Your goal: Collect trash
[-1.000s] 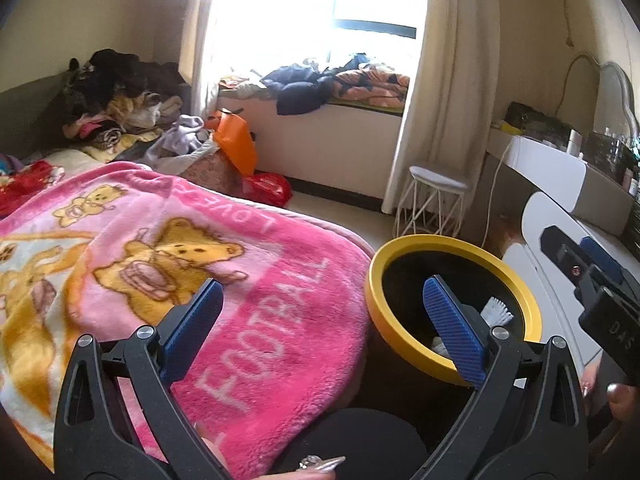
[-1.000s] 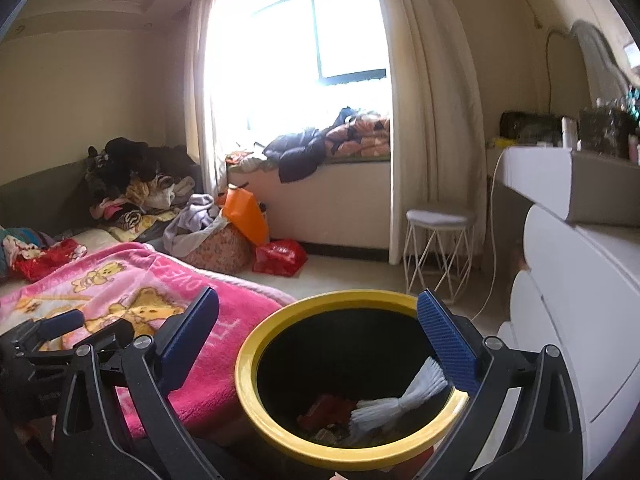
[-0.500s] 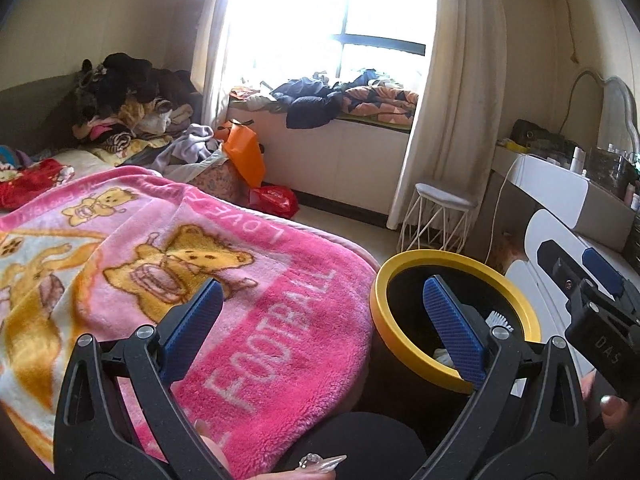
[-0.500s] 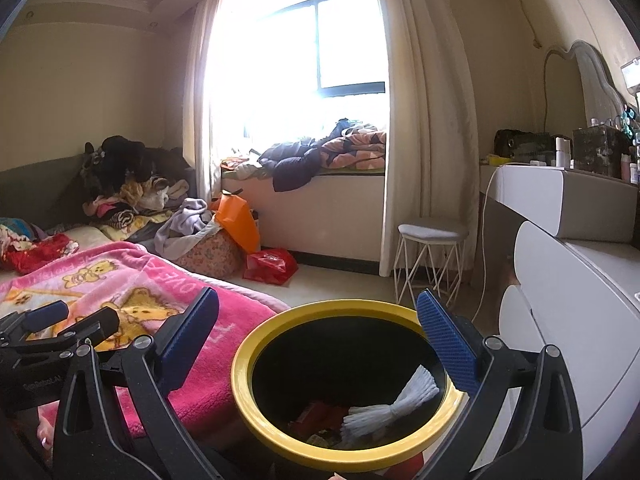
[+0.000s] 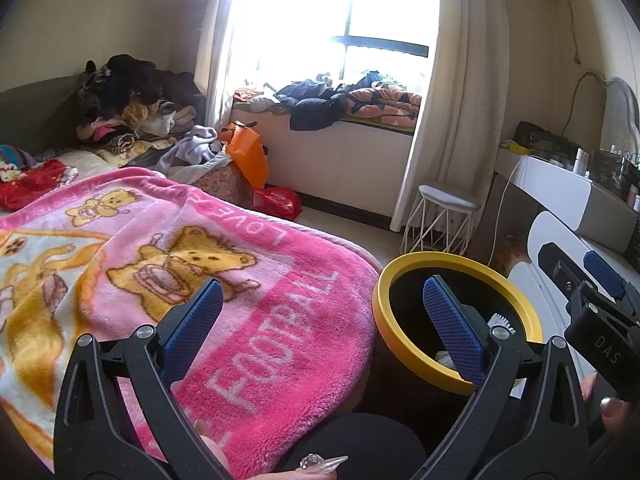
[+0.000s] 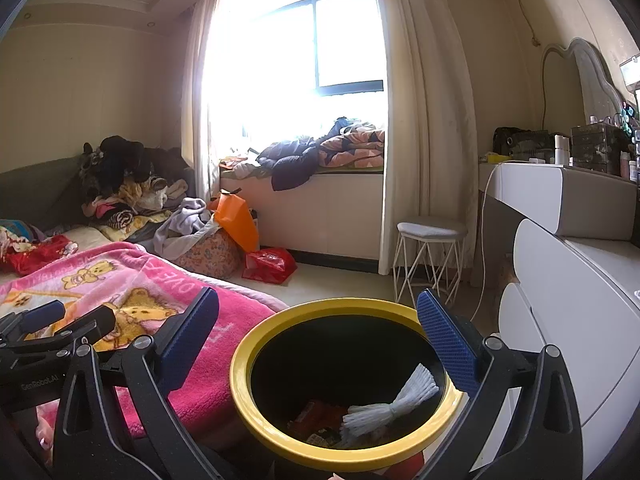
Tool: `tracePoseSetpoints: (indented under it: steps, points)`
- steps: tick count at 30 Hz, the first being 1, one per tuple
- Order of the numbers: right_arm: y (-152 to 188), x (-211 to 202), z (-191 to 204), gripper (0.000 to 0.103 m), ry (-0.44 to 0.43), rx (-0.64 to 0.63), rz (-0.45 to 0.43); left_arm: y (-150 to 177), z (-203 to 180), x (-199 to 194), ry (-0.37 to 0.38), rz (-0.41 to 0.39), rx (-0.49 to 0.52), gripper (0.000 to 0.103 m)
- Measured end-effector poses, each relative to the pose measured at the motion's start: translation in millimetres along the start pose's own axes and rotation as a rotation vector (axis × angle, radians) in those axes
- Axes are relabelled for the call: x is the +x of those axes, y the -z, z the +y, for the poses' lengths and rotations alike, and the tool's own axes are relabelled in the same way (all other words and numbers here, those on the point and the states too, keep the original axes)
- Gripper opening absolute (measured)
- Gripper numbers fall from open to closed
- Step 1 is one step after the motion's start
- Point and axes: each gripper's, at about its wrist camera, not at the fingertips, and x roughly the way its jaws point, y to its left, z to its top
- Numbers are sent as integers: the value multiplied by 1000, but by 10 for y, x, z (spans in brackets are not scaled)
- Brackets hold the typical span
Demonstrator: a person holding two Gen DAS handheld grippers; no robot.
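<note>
Left gripper [image 5: 322,320]: jaws wide apart, empty, above pink bear blanket [image 5: 200,280].
Right gripper [image 6: 318,336]: jaws wide apart, empty, over bin mouth.
Yellow-rimmed bin [image 6: 248,396]: white string bundle [image 6: 388,408] at 4 o'clock inside, red wrapper [image 6: 316,418] beside it.

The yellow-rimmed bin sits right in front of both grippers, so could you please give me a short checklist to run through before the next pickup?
1. Left gripper open with nothing between its pads: ok.
2. Right gripper open with nothing between its pads: ok.
3. Yellow-rimmed bin upright, mouth unobstructed: ok.
4. Room left in the bin: ok; the white string bundle and red wrappers lie low inside.
5. Next piece of trash picked out: not ok; none shows on the pink blanket within either view.
6. Grippers clear of each other: ok; they are side by side and apart.
</note>
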Motion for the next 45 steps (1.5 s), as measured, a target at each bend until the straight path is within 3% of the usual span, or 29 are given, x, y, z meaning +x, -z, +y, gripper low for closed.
tracePoseSetpoints:
  steps: [32, 38, 42, 45]
  points:
    - [-4, 10, -34, 97, 1, 4, 1, -4, -9, -15, -12, 1, -1, 92]
    - [-9, -10, -45, 97, -4, 31, -18, -39, 66, 34, -41, 36, -45, 92]
    - [-105, 24, 170, 97, -57, 34, -17, -177, 410, 6, -72, 47, -126, 92]
    - [-211, 113, 597, 97, -193, 27, 30, -258, 1058, -26, -171, 98, -222, 92]
